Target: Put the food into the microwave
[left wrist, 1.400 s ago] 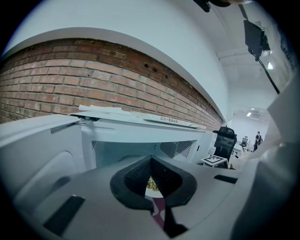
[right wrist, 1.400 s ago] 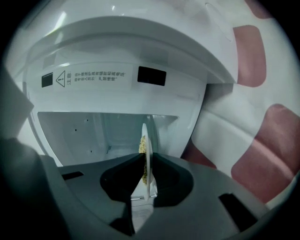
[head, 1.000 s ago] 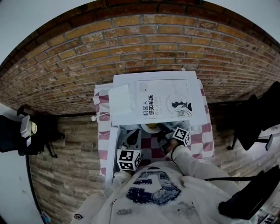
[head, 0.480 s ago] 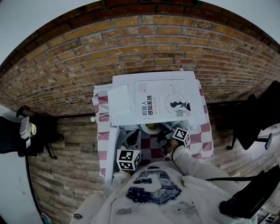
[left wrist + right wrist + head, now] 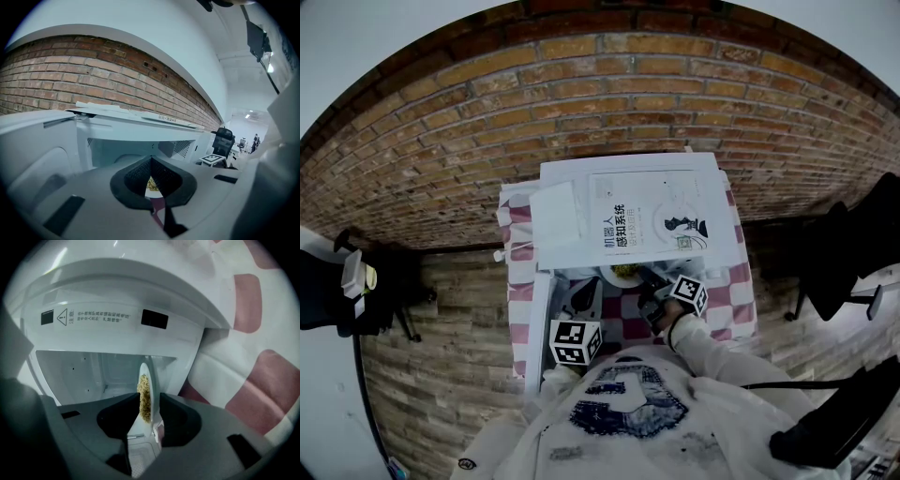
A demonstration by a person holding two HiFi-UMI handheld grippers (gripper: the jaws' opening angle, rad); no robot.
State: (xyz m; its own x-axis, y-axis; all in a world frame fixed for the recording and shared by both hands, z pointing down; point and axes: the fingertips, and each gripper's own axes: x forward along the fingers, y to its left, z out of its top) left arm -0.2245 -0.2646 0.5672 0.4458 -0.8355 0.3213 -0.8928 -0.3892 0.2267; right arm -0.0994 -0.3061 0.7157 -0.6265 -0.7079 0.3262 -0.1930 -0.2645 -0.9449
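The plate (image 5: 153,373) of food (image 5: 144,397) sits at the mouth of the open microwave (image 5: 117,319), between the jaws of the right gripper (image 5: 145,404) — they are opening wide around it. The left gripper (image 5: 150,159) hangs near the door (image 5: 538,323) at the left, jaws closed together on nothing. A book (image 5: 652,220) lies on the microwave — a checked cloth (image 5: 262,376) underneath.

Office-like lab: brick wall (image 5: 600,103), office chairs (image 5: 853,253), microwave (image 5: 103,296) on checkered tablecloth (image 5: 741,298).
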